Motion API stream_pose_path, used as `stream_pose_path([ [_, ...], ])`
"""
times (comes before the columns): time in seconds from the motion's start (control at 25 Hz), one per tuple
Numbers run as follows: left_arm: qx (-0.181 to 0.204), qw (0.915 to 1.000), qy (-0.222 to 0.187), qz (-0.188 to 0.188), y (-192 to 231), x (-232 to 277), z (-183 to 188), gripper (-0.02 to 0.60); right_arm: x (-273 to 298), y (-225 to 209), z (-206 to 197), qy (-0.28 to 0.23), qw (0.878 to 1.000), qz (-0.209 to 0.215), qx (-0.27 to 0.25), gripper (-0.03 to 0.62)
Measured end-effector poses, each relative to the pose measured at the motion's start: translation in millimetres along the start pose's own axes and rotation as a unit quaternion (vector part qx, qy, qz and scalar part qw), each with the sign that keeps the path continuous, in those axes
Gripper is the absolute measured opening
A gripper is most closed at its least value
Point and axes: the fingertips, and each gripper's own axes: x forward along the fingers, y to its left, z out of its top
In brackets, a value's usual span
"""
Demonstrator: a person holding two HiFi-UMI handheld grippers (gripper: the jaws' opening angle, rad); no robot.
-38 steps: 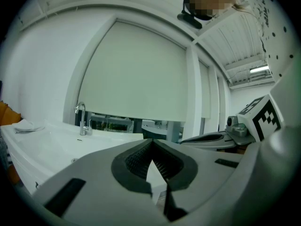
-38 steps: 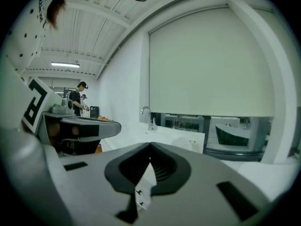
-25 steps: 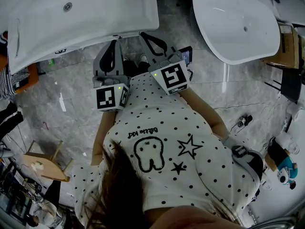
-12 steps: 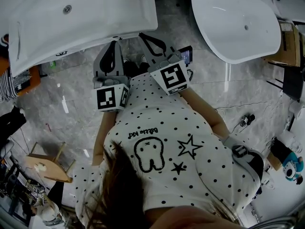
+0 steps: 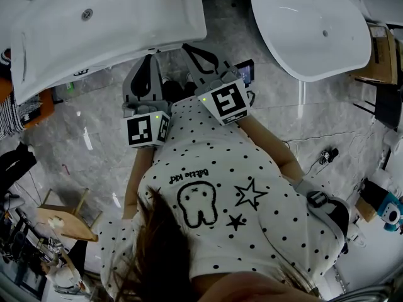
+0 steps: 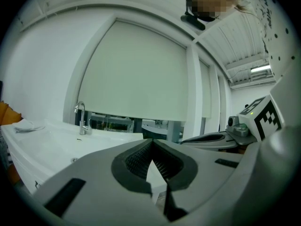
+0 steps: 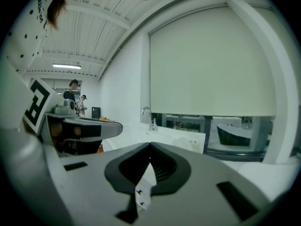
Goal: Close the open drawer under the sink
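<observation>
The white sink (image 5: 113, 24) fills the upper left of the head view, and its basin hides whatever drawer lies beneath it. My left gripper (image 5: 153, 56) and right gripper (image 5: 187, 45) are held side by side in front of the person's spotted shirt, their tips at the sink's near edge. In the left gripper view the left gripper (image 6: 151, 141) is shut with nothing between its ribbed pads, and the sink top (image 6: 51, 135) with its chrome faucet (image 6: 81, 117) lies ahead. The right gripper (image 7: 150, 145) is also shut and empty, pointing level toward the faucet (image 7: 149, 117).
A white bathtub (image 5: 308, 30) stands at the upper right. A wooden stool (image 5: 63, 216) sits on the grey marble floor at lower left. Cables (image 5: 324, 156) and a blue toy (image 5: 385, 211) lie at the right. Two people (image 7: 74, 91) stand far off.
Both grippers hold still and stay shut. Only the head view has drifted a little, so the sink and tub sit slightly further left.
</observation>
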Motion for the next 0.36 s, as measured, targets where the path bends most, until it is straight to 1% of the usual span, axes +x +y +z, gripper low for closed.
stream_pose_path([
  [0.2, 0.000, 0.9998, -0.018, -0.001, 1.6, 0.2, 5.1, 0.005, 0.0, 0.6, 0.3, 0.001, 1.000, 0.001, -0.001, 0.014],
  [0.36, -0.001, 0.9999, -0.012, 0.000, 1.9, -0.7, 3.5, 0.005, -0.2, 1.2, 0.6, 0.001, 1.000, 0.002, -0.001, 0.014],
])
